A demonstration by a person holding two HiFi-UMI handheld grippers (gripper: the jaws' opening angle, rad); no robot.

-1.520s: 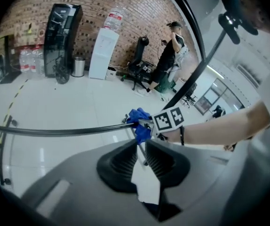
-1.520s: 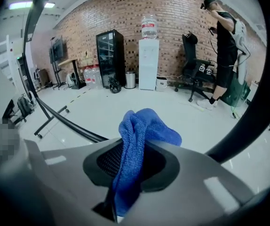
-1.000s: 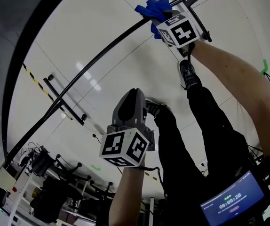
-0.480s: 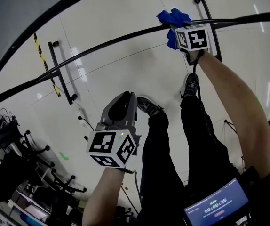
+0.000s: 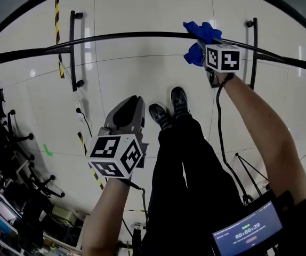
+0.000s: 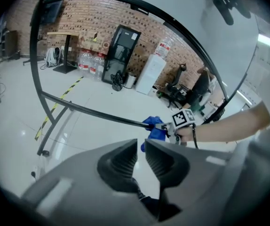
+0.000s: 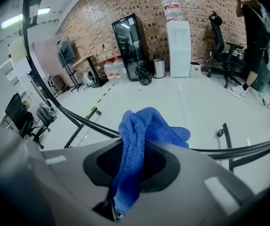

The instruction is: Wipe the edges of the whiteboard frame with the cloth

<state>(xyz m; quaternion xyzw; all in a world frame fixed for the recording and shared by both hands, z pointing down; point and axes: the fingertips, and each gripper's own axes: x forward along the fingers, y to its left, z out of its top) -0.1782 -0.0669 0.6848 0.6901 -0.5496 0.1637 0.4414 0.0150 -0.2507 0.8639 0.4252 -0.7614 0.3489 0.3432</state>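
The whiteboard frame's black top bar (image 5: 115,36) runs level across the head view. A bunched blue cloth (image 5: 200,35) lies against that bar, and my right gripper (image 5: 198,46) is shut on it from the near side. In the right gripper view the cloth (image 7: 142,131) fills the jaws of my right gripper (image 7: 132,150), with the bar (image 7: 81,120) just beyond. My left gripper (image 5: 133,101) hangs lower left, well short of the bar, shut with nothing in it. The left gripper view shows my left gripper (image 6: 141,143) aimed at the cloth (image 6: 154,126) and the bar (image 6: 92,112).
Two black stand feet (image 5: 72,47) (image 5: 253,52) cross the pale floor under the bar. My legs and shoes (image 5: 173,106) are below the middle. Yellow-black floor tape (image 5: 57,15) and cluttered racks (image 5: 3,159) lie left. A person (image 7: 253,32) stands far back by a brick wall.
The bar has swung from slanted to level in the head view. My right gripper has slid the cloth a little left along it, off the right stand foot. My left gripper followed, still shut.
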